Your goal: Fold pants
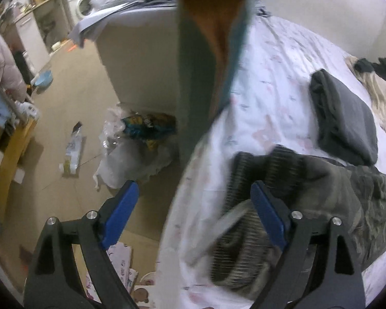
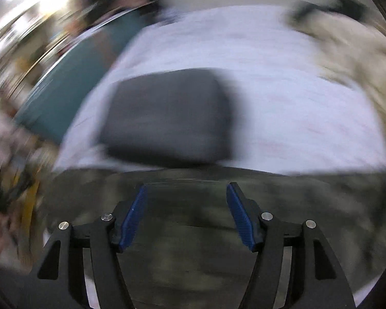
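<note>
Grey-olive mottled pants [image 1: 347, 200] with dark ribbed cuffs [image 1: 265, 170] lie on the white patterned bed sheet [image 1: 270, 82] near its left edge. My left gripper [image 1: 194, 195] stands open above the bed's edge; its right finger hangs over the ribbed cuff and its left finger is over the floor, with nothing pinched. In the blurred right wrist view the same pants [image 2: 193, 231] spread under my right gripper [image 2: 186, 200], which is open with only cloth below it. A folded dark grey garment [image 1: 342, 118] [image 2: 167, 113] rests farther back on the sheet.
A teal and orange cloth [image 1: 208, 51] hangs over the bed's left side. On the floor sit a plastic bag of rubbish [image 1: 139, 139], a flat packet [image 1: 73, 149] and a yellow stool [image 1: 10, 149]. Beige clothes [image 1: 380, 95] pile at the far right.
</note>
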Demonstrator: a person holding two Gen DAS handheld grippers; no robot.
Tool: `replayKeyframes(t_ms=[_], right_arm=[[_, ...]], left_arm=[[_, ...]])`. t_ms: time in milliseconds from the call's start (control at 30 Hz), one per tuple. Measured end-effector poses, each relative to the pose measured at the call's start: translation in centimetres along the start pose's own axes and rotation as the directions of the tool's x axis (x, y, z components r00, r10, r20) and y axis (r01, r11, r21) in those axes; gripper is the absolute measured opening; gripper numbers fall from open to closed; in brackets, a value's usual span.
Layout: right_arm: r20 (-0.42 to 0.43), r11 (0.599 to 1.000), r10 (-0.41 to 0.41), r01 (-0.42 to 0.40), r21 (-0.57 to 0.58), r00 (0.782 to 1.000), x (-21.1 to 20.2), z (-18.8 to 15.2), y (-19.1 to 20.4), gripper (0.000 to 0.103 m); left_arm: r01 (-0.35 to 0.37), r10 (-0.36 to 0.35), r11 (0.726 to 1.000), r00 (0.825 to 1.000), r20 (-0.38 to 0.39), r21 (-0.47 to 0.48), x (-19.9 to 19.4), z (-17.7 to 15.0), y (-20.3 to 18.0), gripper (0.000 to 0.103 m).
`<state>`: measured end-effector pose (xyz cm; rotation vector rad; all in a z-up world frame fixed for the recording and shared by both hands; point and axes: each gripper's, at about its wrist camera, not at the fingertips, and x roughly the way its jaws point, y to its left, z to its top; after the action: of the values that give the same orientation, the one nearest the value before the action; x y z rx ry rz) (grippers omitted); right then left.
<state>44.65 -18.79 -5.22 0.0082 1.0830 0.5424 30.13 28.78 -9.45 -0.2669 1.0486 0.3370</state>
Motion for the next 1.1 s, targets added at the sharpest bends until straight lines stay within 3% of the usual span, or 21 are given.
replayKeyframes(t_ms=[67,167,267,367,400,467,500,567,633,733,800,900,967,1033,1100], right_arm=[[-0.006,0.982,0.065,-0.065,-0.176,0.998,2.9,1.0,8.0,0.066],[-0.058,0.942,0.138,-0.149,-0.3,0.989,7.2,1.9,16.5,0.066],[-0.115,0.904,0.159,-0.192,-0.383,0.981,11.6,2.7,23.2,0.066],[-0.17,0.868,0.15,-0.212,-0.45,0.974,15.4,2.9,27.4,0.066],[-0.186,0.863,0.149,-0.219,-0.455,0.971,16.3,2.8,28.0,0.062],[-0.251,0.847,0.186,-0.285,-0.45,0.95,18.0,2.5,28.8,0.015],[-0.267,0.835,0.205,-0.311,-0.455,0.942,18.1,2.2,29.2,0.003],[-0.257,0.79,0.233,-0.337,-0.513,0.938,16.8,1.7,29.8,0.002],[-0.283,0.735,0.299,-0.409,-0.541,0.912,15.0,1.4,30.3,0.001],[-0.311,0.633,0.42,-0.521,-0.573,0.853,10.6,1.0,30.8,0.001],[-0.306,0.607,0.459,-0.546,-0.578,0.834,9.4,1.3,31.1,0.001],[-0.275,0.653,0.434,-0.51,-0.559,0.858,12.5,3.0,31.5,0.001],[-0.254,0.727,0.276,-0.374,-0.576,0.927,18.0,3.3,31.6,0.001],[-0.216,0.793,0.133,-0.235,-0.562,0.967,21.9,3.3,30.7,0.002],[-0.195,0.808,0.096,-0.191,-0.557,0.976,23.3,2.8,30.4,0.006]], left_arm=[[-0.012,0.012,1.0,1.0,0.007,-0.006,-0.2,-0.2,1.5,0.087],[0.008,-0.009,0.999,1.0,-0.02,-0.052,0.5,-0.5,3.9,0.087],[0.008,-0.01,0.999,0.999,-0.041,-0.052,1.4,-0.7,5.3,0.087],[-0.001,-0.002,0.998,0.999,-0.045,-0.058,1.7,-0.6,6.5,0.087],[-0.001,-0.002,0.998,0.999,-0.045,-0.065,1.7,-0.5,6.9,0.087],[0.016,-0.02,0.996,0.999,-0.049,-0.084,1.6,-0.5,7.6,0.087],[0.029,-0.034,0.995,0.998,-0.052,-0.093,1.7,-0.5,7.9,0.087],[0.045,-0.051,0.993,0.997,-0.056,-0.106,1.6,-0.6,8.2,0.087],[0.055,-0.061,0.991,0.997,-0.049,-0.12,1.3,-0.6,8.5,0.087],[0.071,-0.078,0.986,0.996,-0.042,-0.148,1.1,-0.3,9.0,0.087],[0.063,-0.07,0.983,0.997,-0.036,-0.172,1.1,-0.1,9.3,0.087],[0.047,-0.057,0.979,0.997,-0.043,-0.2,1.4,0.0,9.5,0.087],[0.046,-0.058,0.976,0.997,-0.054,-0.213,1.6,-0.1,9.3,0.087],[0.039,-0.051,0.98,0.997,-0.055,-0.197,1.5,-0.2,8.7,0.087],[0.046,-0.055,0.985,0.997,-0.045,-0.167,1.4,-0.3,7.7,0.087]])
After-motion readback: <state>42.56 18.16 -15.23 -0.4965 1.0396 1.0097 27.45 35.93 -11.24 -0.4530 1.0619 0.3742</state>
